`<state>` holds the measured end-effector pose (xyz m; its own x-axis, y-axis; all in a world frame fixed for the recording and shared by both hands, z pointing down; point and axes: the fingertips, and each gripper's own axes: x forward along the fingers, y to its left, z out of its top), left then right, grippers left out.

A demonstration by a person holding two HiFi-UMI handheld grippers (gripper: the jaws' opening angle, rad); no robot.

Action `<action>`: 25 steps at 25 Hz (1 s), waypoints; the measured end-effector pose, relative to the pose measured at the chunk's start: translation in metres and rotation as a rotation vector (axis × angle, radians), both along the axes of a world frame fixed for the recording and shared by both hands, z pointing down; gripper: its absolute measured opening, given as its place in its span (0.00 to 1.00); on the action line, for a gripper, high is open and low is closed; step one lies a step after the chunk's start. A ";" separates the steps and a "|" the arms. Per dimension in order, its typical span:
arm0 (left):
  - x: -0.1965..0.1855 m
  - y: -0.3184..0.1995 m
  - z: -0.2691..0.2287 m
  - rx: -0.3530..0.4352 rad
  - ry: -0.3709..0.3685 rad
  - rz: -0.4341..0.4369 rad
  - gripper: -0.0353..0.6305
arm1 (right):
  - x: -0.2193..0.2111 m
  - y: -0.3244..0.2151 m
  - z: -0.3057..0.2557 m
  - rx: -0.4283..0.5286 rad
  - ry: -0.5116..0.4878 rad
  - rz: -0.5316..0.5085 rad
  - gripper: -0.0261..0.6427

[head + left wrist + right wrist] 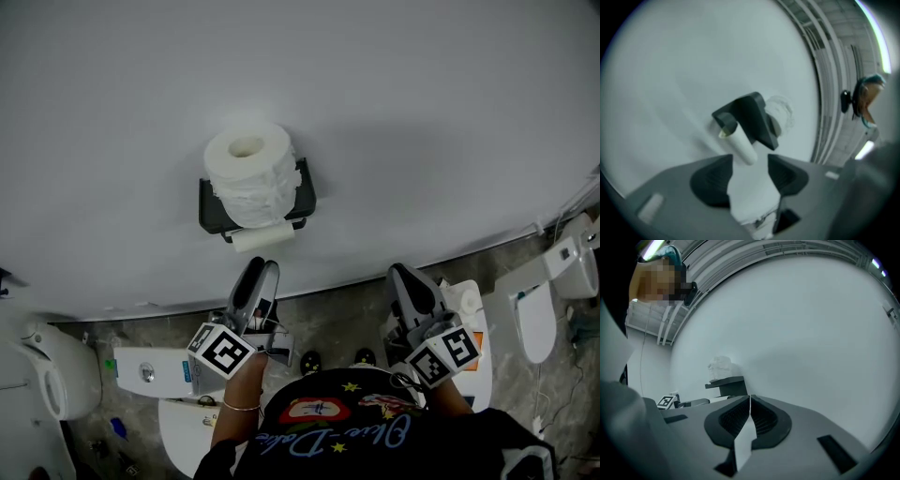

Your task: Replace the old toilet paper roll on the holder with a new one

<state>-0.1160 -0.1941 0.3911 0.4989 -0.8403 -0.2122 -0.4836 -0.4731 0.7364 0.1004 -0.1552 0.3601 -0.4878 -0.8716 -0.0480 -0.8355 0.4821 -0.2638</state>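
A black wall holder carries a full white toilet paper roll standing upright on its top shelf. A bare white tube sits on the bar under the shelf. My left gripper points at the holder from just below it. In the left gripper view its jaws stand open, and the near end of the tube reaches into the gap, untouched by either pad. The holder and roll lie behind. My right gripper is shut and empty, off to the right of the holder.
The pale wall fills most of the head view. Below stand a white toilet tank, a toilet at the left and another at the right. A person stands far left in the right gripper view.
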 end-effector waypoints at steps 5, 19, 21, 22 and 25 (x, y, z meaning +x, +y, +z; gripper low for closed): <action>-0.001 -0.028 -0.012 0.001 0.236 -0.036 0.50 | 0.006 -0.002 -0.004 0.013 0.018 0.013 0.06; 0.005 -0.050 -0.017 0.055 0.379 -0.046 0.30 | 0.033 -0.001 0.003 -0.024 -0.006 0.075 0.06; 0.017 -0.052 -0.016 0.045 0.391 -0.025 0.30 | 0.037 0.000 0.002 -0.021 -0.003 0.083 0.06; 0.024 -0.055 -0.015 0.040 0.398 -0.012 0.30 | 0.040 0.000 0.001 -0.020 -0.002 0.088 0.06; 0.052 -0.062 -0.014 0.022 0.408 0.037 0.30 | 0.055 0.001 0.000 -0.020 0.001 0.114 0.06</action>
